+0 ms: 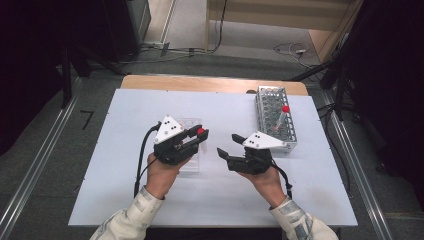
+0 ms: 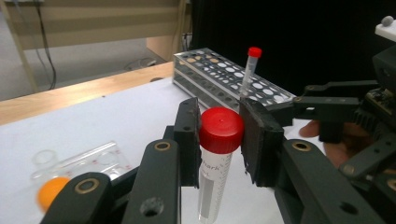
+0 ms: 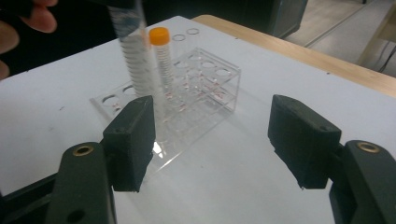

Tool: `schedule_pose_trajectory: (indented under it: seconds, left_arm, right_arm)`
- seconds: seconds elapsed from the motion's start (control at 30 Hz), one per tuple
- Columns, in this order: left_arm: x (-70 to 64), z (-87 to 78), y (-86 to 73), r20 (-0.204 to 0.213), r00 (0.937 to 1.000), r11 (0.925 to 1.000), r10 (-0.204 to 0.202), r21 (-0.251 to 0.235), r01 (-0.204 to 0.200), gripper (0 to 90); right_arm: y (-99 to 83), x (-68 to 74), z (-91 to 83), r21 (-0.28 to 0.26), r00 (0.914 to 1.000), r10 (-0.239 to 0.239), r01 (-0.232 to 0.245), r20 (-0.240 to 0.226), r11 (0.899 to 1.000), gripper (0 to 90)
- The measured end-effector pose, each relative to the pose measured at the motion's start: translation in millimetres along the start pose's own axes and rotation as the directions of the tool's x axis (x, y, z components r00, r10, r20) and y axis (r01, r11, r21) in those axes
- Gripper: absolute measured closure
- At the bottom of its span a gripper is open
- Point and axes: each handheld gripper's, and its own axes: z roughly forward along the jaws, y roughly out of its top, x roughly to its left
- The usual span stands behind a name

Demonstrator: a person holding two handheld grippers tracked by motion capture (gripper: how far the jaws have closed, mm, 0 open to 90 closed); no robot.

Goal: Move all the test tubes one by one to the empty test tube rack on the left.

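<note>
High view: left gripper [image 1: 199,136] over the middle of the white counter [image 1: 125,175], clamped on a red-capped tube [image 1: 201,131]; only the cap visible, right at the jaw tips, above the near end of a clear rack [image 1: 189,145]. Right gripper [image 1: 226,146] just beside, jaws apart and empty, tips facing the left gripper across a small gap. Metal rack [image 1: 275,117] at the right rear of the counter, a thin red-capped tube [image 1: 282,116] leaning in it.

Left gripper view: left gripper [image 2: 219,135] gripping the tube [image 2: 217,158] by the cap, one pad [image 2: 189,135] on each side, cap top level with the pad tops. Long axis upright, cap up, clear body hanging straight down below the jaws, printed scale on the side; lower end cut off by the frame edge. Clear rack [image 2: 93,161] low at left, an orange cap [image 2: 50,192] there, blurred. Metal rack [image 2: 224,81] beyond, thin tube [image 2: 250,70] standing in it, slightly tilted. Right gripper [image 2: 336,107] at the right edge.

Right gripper view: right gripper [image 3: 215,140] wide open, nothing between the pads. Held tube [image 3: 135,56] at upper left, well beyond the left pad, body upright, top out of frame. Clear rack [image 3: 196,93] behind it on the counter [image 3: 243,186], an orange-capped tube [image 3: 161,60] upright in it, just beside the held tube. Fingers [image 3: 18,28] in the top left corner.
</note>
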Motion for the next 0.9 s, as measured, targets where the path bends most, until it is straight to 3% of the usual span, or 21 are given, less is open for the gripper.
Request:
schedule_pose_trajectory:
  seconds: [0.23, 0.43, 0.9]
  left_arm:
    - [14.4, -21.1, 8.6, -0.041, 0.9989, 0.9989, -0.022, -0.041, 0.02, 69.6]
    - [28.1, -36.3, 8.4, -0.094, 0.9952, 0.9989, -0.028, -0.04, 0.024, 69.7]
    - [35.6, -36.1, -4.3, -0.159, 0.9873, 0.9999, -0.01, -0.007, 0.009, 69.6]
  right_arm:
    - [-0.8, -13.9, -8.4, -0.011, 0.9991, 0.011, -0.011, 0.04, 1.0, 30.5]
    - [-3.6, -25.2, -14.5, -0.01, 0.9967, 0.029, -0.029, 0.076, 1.0, 30.6]
    - [-7.0, -43.5, -28.5, -0.027, 0.9899, 0.062, -0.059, 0.128, 0.998, 30.9]
